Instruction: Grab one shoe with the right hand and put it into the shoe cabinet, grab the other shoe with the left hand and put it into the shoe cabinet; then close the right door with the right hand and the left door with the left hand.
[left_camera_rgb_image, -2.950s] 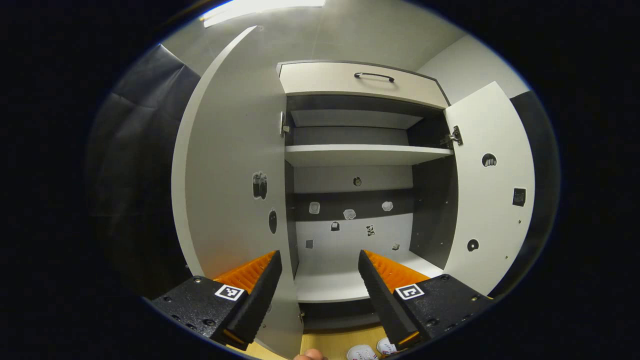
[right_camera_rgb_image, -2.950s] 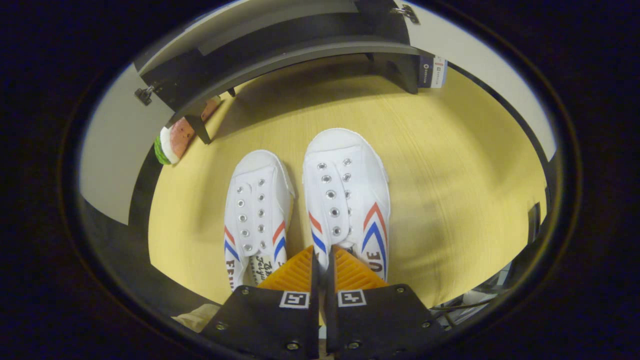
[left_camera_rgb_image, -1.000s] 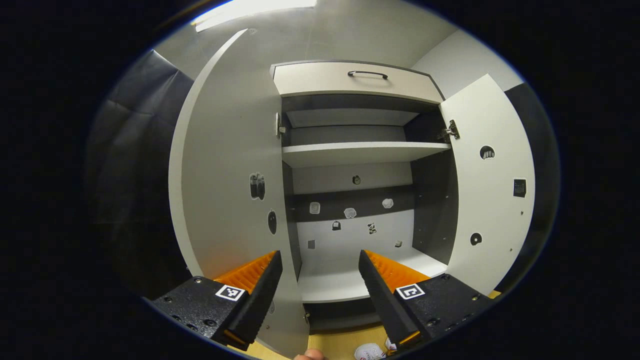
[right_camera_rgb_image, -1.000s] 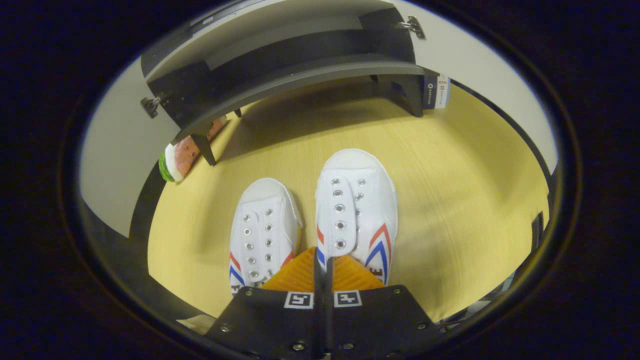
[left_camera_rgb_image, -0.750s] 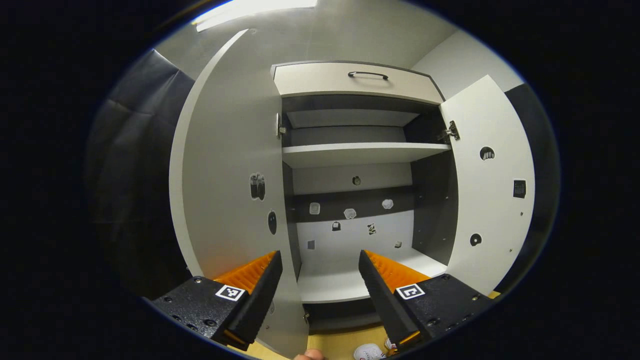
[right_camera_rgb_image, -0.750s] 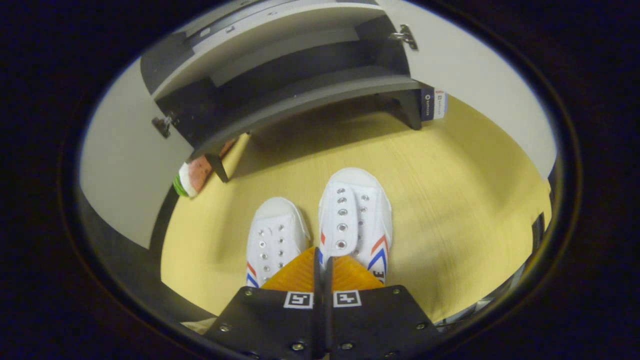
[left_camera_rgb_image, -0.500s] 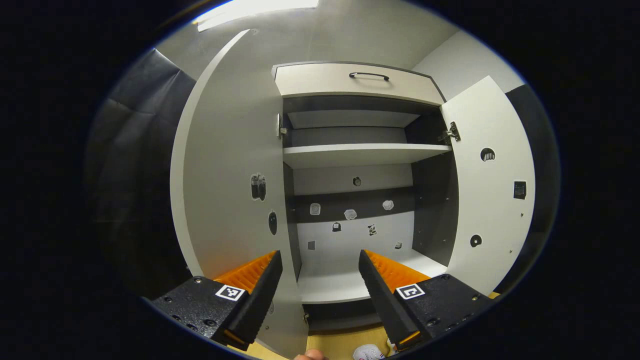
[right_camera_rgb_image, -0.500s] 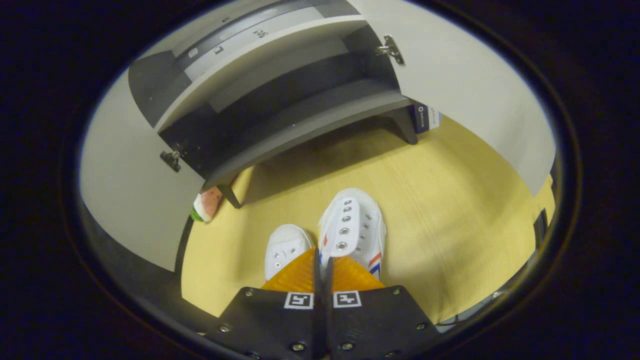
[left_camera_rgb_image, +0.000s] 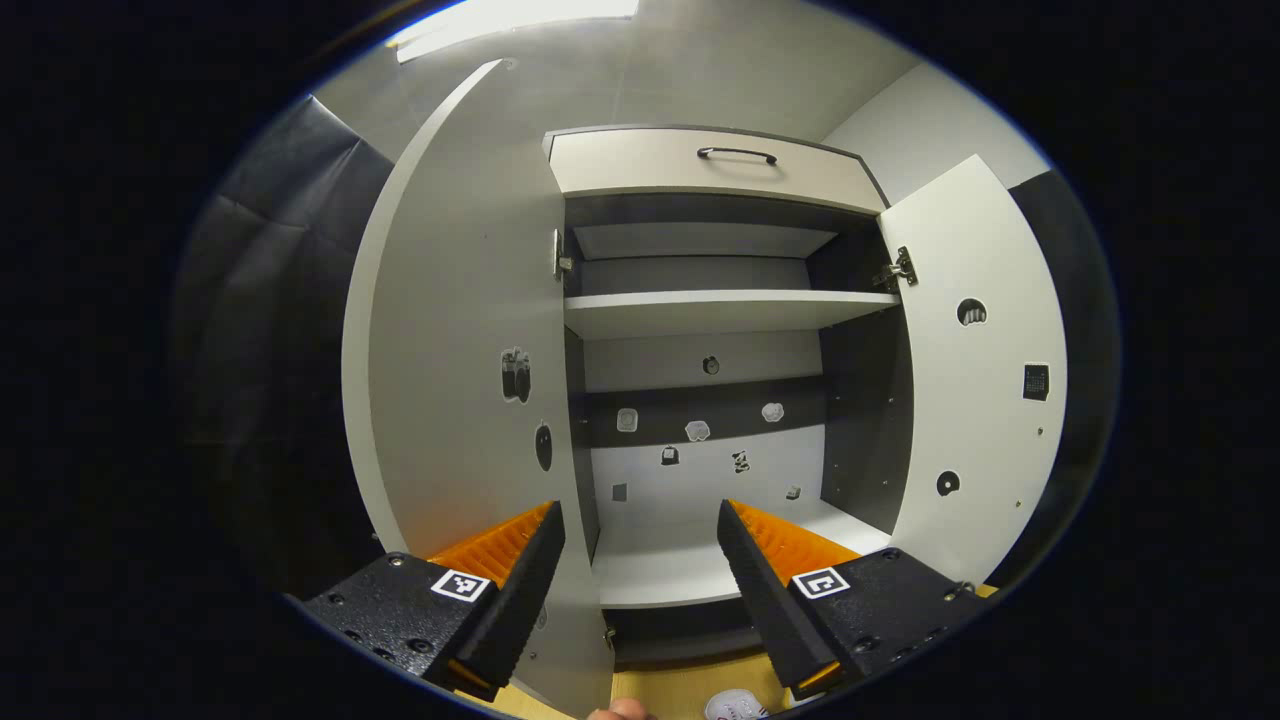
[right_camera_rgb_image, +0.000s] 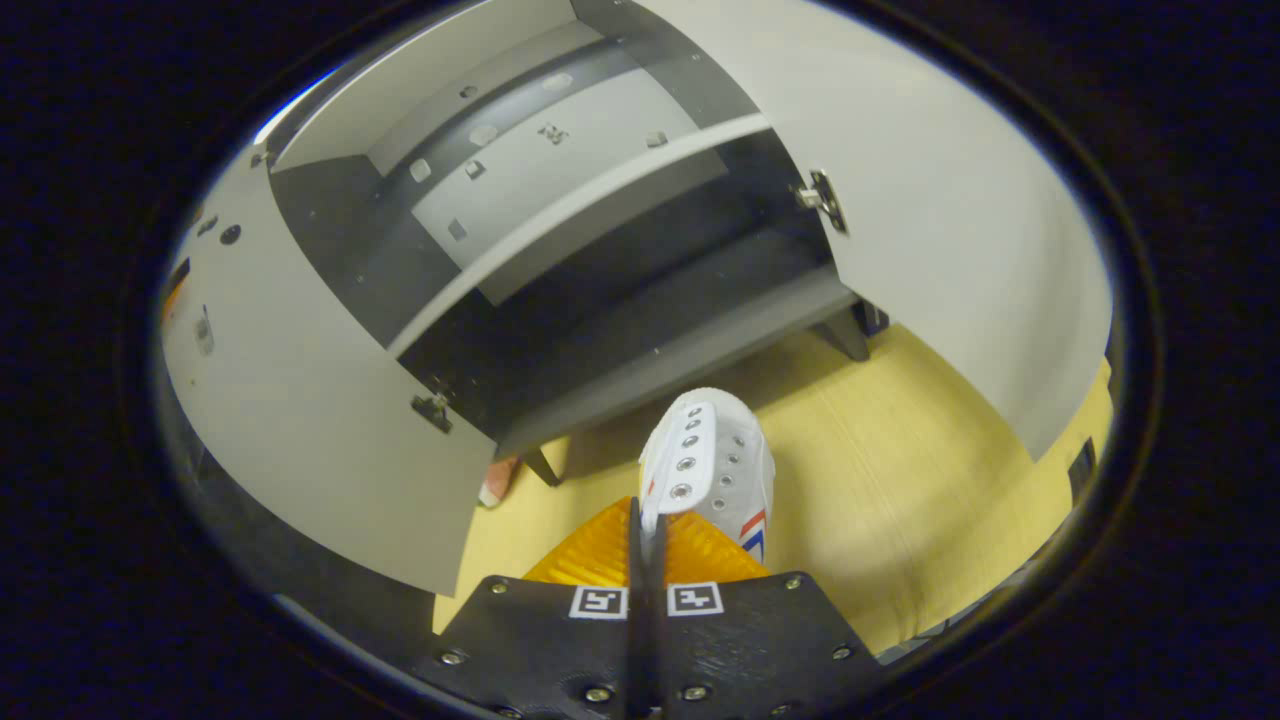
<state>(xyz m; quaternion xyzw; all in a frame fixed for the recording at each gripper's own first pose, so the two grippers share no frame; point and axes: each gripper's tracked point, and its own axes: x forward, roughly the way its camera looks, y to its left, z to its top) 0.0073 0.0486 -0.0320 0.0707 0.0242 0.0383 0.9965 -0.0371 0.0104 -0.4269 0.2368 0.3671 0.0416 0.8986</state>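
Note:
In the right gripper view my right gripper (right_camera_rgb_image: 645, 525) is shut on the edge of a white shoe (right_camera_rgb_image: 712, 462) with red and blue stripes, which hangs above the yellow floor, toe toward the open shoe cabinet (right_camera_rgb_image: 560, 250). In the left gripper view my left gripper (left_camera_rgb_image: 640, 545) stands open with nothing between its fingers, facing the cabinet's white lower shelf (left_camera_rgb_image: 660, 575). The toe of the other white shoe (left_camera_rgb_image: 728, 706) lies on the floor at the bottom edge. Both doors are open: the left door (left_camera_rgb_image: 455, 350) and the right door (left_camera_rgb_image: 975, 390).
A drawer with a dark handle (left_camera_rgb_image: 737, 153) tops the cabinet, above an upper shelf (left_camera_rgb_image: 720, 310). Small stickers dot the back panel and the doors. A fingertip (left_camera_rgb_image: 620, 711) shows at the bottom edge. Something red and white (right_camera_rgb_image: 495, 485) lies under the left door.
My right gripper has lifted the shoe off the floor and tilted up toward the cabinet; the second shoe has dropped out of its view. My left gripper has hardly moved.

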